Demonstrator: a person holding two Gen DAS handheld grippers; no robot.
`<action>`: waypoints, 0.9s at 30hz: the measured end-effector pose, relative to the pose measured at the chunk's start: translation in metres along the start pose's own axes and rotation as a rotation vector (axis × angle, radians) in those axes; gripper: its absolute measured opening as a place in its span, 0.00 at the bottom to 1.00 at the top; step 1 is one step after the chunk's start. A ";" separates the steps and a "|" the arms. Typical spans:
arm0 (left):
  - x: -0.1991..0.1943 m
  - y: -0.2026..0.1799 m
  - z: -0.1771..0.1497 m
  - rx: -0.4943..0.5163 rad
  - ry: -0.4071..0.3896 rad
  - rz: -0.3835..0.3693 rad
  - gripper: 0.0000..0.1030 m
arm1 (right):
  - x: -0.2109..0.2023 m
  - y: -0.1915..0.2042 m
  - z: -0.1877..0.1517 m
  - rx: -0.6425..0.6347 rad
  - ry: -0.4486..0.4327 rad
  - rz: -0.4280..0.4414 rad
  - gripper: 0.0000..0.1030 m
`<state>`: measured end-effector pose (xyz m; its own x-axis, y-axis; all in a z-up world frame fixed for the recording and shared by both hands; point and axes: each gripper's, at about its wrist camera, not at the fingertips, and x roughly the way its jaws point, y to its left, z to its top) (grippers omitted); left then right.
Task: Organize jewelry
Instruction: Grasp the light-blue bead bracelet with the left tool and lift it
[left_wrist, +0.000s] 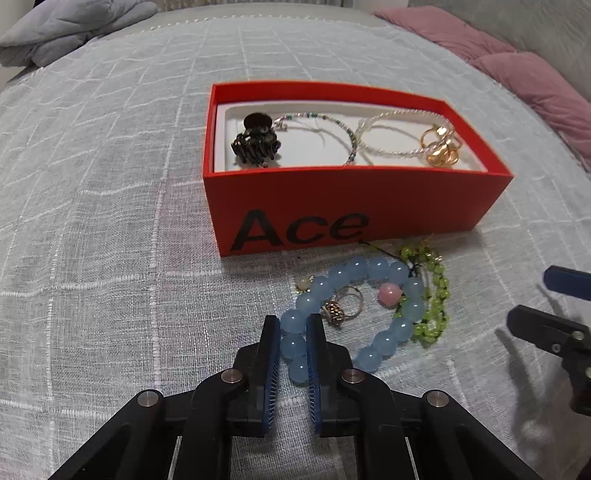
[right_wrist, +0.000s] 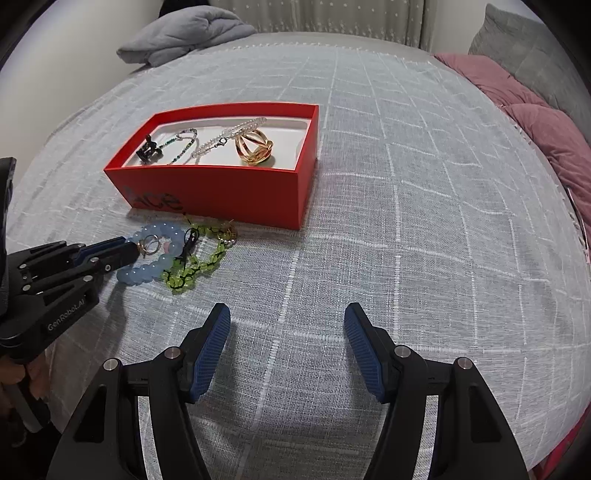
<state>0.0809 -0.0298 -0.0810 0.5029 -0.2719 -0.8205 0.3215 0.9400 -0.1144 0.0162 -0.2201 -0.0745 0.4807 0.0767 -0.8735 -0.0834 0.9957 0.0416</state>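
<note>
- The pick-up step was in hand: the left gripper (left_wrist: 293, 334) was clenched around the blue bead bracelet (left_wrist: 384, 291), just in front of the red box (left_wrist: 347, 199) on the bed.
- The right gripper (right_wrist: 287, 325) was held released, grasping nothing.
- Next, a lift over the box's near wall was judged necessary.
- The bracelet's glossy round beads were tangled beside a green bead strand (left_wrist: 436, 295), with a ring (left_wrist: 343, 304) inside its loop.

I see the bracelets (left_wrist: 354, 314) lying just before the box (left_wrist: 332, 206); a clip (left_wrist: 255, 142) sits inside its left end.
</note>
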 end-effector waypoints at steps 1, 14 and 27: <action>-0.002 0.000 0.000 0.001 -0.006 -0.003 0.08 | 0.000 0.000 0.000 0.001 0.000 0.000 0.65; -0.054 0.010 -0.001 -0.032 -0.106 -0.076 0.08 | 0.002 0.000 0.005 0.006 -0.014 0.001 0.65; -0.081 0.032 0.000 -0.076 -0.159 -0.097 0.08 | 0.010 0.023 0.017 0.002 -0.015 0.100 0.65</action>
<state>0.0502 0.0224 -0.0183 0.5947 -0.3854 -0.7055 0.3159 0.9190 -0.2357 0.0342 -0.1956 -0.0744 0.4827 0.1769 -0.8577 -0.1304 0.9830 0.1294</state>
